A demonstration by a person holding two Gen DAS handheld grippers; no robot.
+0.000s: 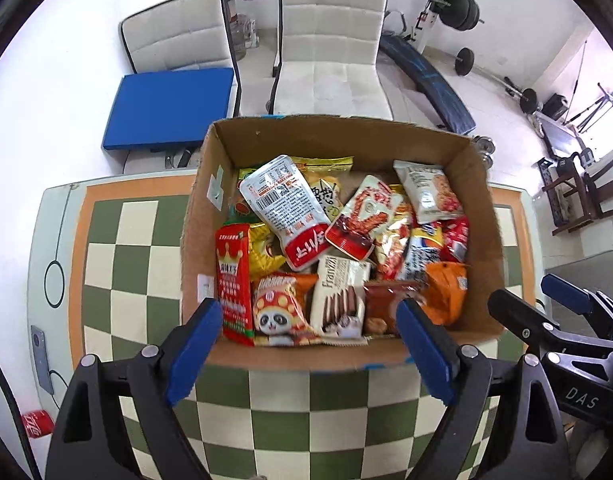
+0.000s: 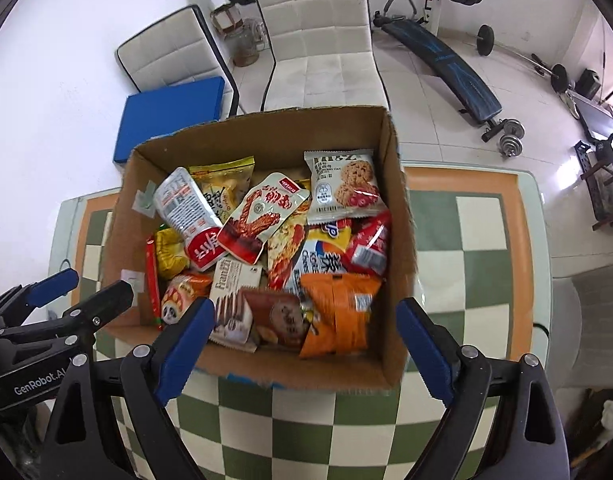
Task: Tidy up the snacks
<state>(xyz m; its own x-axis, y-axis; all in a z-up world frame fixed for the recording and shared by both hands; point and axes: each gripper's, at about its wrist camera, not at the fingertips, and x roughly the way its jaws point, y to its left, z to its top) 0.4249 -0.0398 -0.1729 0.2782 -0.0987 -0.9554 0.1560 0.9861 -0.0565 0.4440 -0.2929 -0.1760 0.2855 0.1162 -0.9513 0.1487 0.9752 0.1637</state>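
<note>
We see one open cardboard box [image 1: 458, 148] with matte brown walls on the glossy green-and-cream checkered bench [image 1: 118, 240], heaped with crinkly foil and plastic snack packets [image 1: 290, 212]. The packets overlap so much that we cannot count them; the lower ones are hidden. Two padded white chairs [image 1: 330, 36] stand beyond. Both left tongs [image 1: 308, 354] and right tongs [image 2: 304, 352] are spread wide and empty above the box's near edge.

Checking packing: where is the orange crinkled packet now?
The orange packet lies in the cardboard box, near-right corner in the right wrist view, beside the brown biscuit packet.
</note>
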